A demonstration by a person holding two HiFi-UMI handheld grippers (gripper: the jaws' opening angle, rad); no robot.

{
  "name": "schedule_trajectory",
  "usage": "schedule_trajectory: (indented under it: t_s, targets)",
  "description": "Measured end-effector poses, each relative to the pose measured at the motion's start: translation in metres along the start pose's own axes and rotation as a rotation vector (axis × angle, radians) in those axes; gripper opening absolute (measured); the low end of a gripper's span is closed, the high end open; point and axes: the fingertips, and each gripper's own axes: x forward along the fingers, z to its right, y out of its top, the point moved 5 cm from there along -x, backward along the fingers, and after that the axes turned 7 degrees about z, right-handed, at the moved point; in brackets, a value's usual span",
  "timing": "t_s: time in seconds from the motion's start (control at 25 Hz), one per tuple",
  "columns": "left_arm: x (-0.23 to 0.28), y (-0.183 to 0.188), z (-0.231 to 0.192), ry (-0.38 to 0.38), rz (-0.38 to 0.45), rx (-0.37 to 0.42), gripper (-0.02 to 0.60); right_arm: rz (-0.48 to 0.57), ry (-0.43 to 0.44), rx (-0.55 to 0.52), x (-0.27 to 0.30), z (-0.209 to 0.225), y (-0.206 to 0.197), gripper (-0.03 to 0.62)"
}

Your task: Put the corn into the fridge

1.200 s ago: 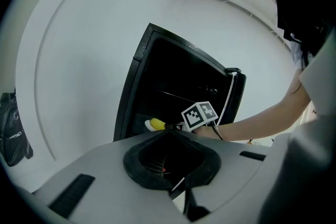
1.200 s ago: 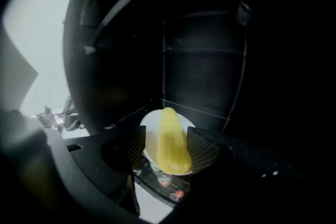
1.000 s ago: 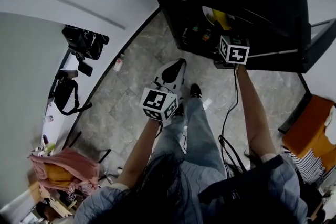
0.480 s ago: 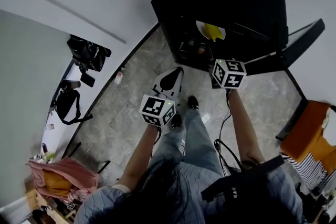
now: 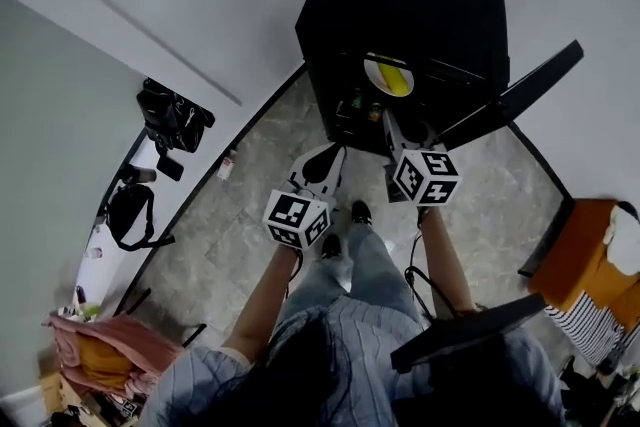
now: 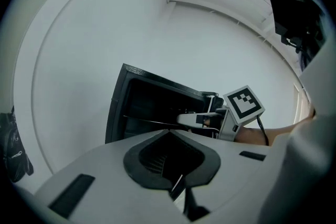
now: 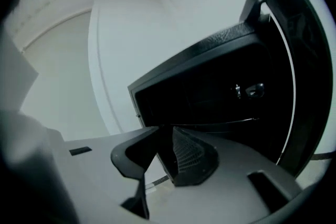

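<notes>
Corn: the corn [image 5: 394, 78] is lying on a plate [image 5: 371, 72] inside the fridge [image 5: 405, 0], on a high shelf, showing yellow against the dark interior.
Done so far: the placing step is looking finished. The corn is sitting inside and neither claw is touching it.
Left to do: the fridge door [image 5: 515, 97] is standing wide open, so shutting it is probably the only thing remaining, though the task sentence is not asking for that.
Right claw: the right claw [image 5: 391, 122] is hanging just in front of the open fridge, below the plate and apart from it. Its jaws are standing narrowly spread with nothing between them, and they have just been closing.
Left claw: the left claw [image 5: 337, 151] is hanging over the floor [image 5: 250, 205], to the left of the right one and farther from the fridge. Its jaws are pressing together on nothing.
Edges: the door is jutting out to the right of the right claw, and the fridge's front frame and a wire shelf [image 7: 220, 123] are facing it head-on. These are the parts most likely to be getting bumped.
Open room: bare floor is stretching left of the fridge toward the bags [image 5: 175, 113] by the wall, well apart from both claws, so there is room for drawing back or swinging left.
</notes>
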Motion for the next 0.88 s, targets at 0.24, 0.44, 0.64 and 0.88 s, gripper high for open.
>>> schedule_trajectory:
  t_s: [0.24, 0.44, 0.64, 0.88]
  targets:
    - [-0.016, 0.015, 0.010, -0.018, 0.031, -0.005, 0.006, 0.017, 0.004, 0.032, -0.035, -0.027, 0.007, 0.080]
    - [-0.038, 0.027, 0.021, -0.036, 0.043, 0.009, 0.006, 0.051, -0.001, 0.068, -0.065, -0.048, 0.014, 0.072]
    - [-0.071, 0.037, 0.029, -0.055, 0.055, 0.033, 0.006, 0.088, -0.008, 0.085, -0.092, -0.073, 0.016, 0.063]
    - [-0.106, 0.042, 0.038, -0.088, 0.074, 0.047, 0.006, 0.105, -0.022, 0.082, -0.123, -0.111, 0.005, 0.057]
